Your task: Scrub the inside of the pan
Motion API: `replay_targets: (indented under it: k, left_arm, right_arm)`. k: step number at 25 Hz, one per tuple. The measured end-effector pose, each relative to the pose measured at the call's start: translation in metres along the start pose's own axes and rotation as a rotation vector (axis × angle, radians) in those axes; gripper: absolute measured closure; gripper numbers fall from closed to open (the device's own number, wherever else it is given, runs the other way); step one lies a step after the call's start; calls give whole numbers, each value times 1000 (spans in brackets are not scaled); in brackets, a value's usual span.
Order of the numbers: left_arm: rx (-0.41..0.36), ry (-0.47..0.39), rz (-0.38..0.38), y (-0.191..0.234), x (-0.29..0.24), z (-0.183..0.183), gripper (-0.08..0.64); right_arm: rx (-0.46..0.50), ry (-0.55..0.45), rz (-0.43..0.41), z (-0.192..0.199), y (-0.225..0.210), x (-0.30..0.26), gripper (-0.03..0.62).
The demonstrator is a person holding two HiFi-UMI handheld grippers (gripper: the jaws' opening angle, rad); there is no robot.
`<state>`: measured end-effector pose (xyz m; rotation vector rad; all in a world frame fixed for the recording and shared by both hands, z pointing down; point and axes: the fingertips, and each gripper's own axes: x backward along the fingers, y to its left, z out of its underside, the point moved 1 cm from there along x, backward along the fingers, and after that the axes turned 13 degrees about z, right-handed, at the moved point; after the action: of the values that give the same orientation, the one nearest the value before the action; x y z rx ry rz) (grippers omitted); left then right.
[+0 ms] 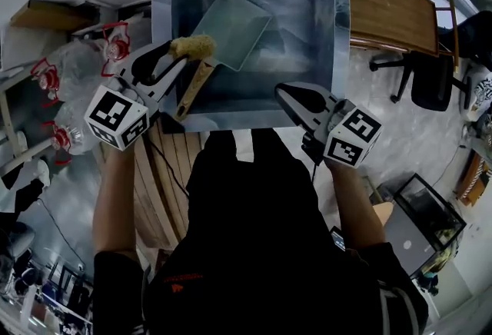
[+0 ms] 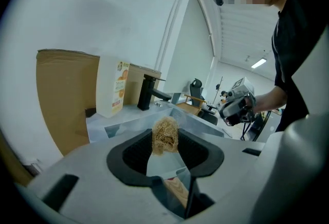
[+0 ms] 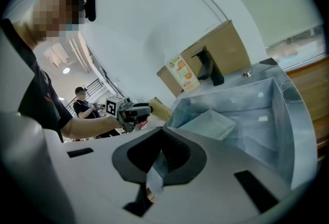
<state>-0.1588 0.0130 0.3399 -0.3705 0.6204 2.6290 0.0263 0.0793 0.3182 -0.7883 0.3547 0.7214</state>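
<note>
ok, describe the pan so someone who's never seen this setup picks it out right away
Find the steel sink at the top centre of the head view. The pan lies in its basin: square, pale grey, with a wooden handle pointing back toward the person. Its flat square shape sets it apart from the tan fibrous scrubber clamped in the left gripper close by.

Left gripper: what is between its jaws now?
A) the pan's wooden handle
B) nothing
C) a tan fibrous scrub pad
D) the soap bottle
C: the left gripper is shut on the tan scrub pad, while the pan lies free in the sink.
</note>
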Motion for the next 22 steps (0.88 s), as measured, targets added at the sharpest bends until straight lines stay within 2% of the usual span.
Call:
replay_targets:
  k: [8,14,22]
  left_arm:
    - [-26,180,-39,32,-43,23,399]
    - [-89,342,-44,46,-62,44,399]
    - [-100,457,-32,53,-75,65,399]
  right_arm:
    - [-40,52,-42,6,-41,-14,588]
    - [-60,79,-57,10,-63,-26,588]
    - [-84,97,-59,20,-77,-30,588]
